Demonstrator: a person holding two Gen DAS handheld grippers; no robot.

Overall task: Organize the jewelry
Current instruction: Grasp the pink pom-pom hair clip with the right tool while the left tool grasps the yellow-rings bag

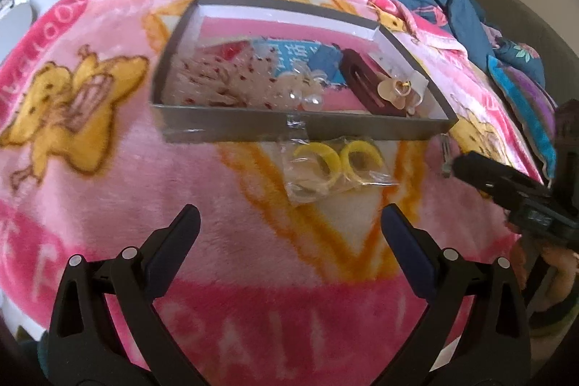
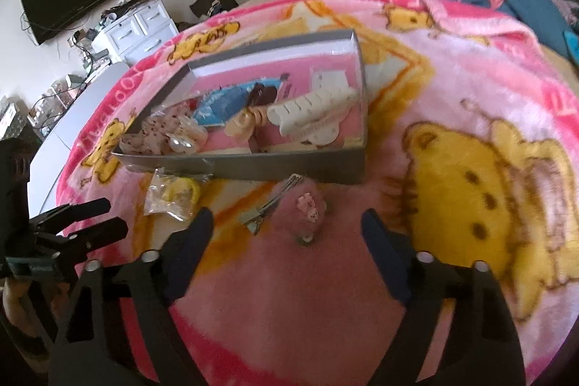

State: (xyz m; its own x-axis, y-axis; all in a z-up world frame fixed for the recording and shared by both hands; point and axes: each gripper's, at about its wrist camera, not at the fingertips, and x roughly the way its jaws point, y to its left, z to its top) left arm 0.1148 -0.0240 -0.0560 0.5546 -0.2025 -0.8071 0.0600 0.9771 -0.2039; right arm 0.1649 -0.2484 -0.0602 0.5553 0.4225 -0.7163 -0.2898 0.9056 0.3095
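While both claws hang spread and empty over the pink blanket (image 1: 108, 169) on the bed, the loose jewelry waits just in front of the gray box (image 1: 300, 129): a clear bag of yellow rings (image 1: 333, 165) lies touching the box's near wall, and, in the right wrist view, metal hair clips (image 2: 275, 205) and a small pink flowered piece (image 2: 309, 205) rest near the right claw (image 2: 286, 223). The left claw (image 1: 289, 219) points at the bag, well short of it. That bag looks light, crinkly and slippery, so I judge a pinch on a loose plastic corner safer than squeezing the rings through the film. The clips seem thin and stiff, sunk slightly into plush pile, and probably need a low grip across their width. Inside the box lie pearl earrings (image 1: 311, 100), likely fragile, and a blue card (image 1: 289, 56) with print too blurred to read. Large pink blanket lettering is only partly legible.
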